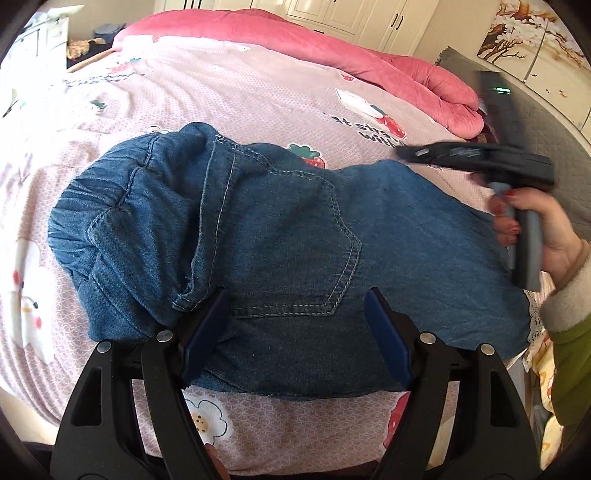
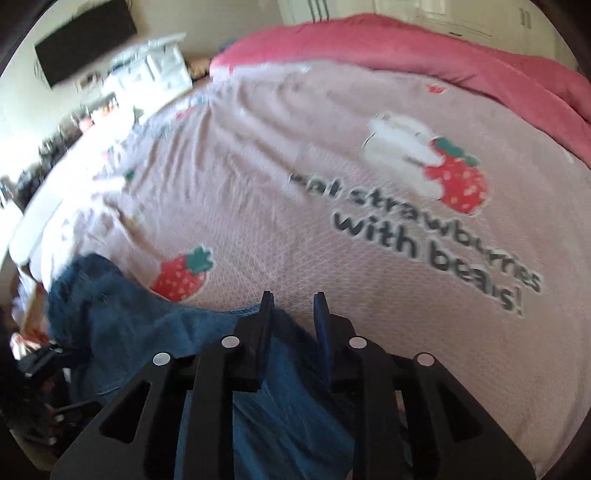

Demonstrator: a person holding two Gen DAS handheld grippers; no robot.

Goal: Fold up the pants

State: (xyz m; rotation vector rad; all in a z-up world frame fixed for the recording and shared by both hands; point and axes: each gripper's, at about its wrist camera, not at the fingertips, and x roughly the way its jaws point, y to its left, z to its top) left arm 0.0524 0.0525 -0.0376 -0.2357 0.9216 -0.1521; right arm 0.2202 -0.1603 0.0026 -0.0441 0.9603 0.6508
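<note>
Blue denim pants (image 1: 280, 243) lie folded on the pink bedsheet (image 1: 229, 96), waistband to the left, back pocket facing up. My left gripper (image 1: 295, 314) is open, its jaws wide apart over the near edge of the pants, holding nothing. My right gripper (image 1: 406, 153) hovers above the right end of the pants in the left wrist view. In the right wrist view the right gripper (image 2: 293, 299) is open with a narrow gap and empty, above the denim (image 2: 155, 325).
A pink quilt (image 1: 332, 48) is bunched along the far side of the bed. A grey headboard (image 1: 517, 122) stands at right. White cabinets (image 1: 332, 14) line the far wall. The bed's near edge (image 1: 295, 465) is just below my left gripper.
</note>
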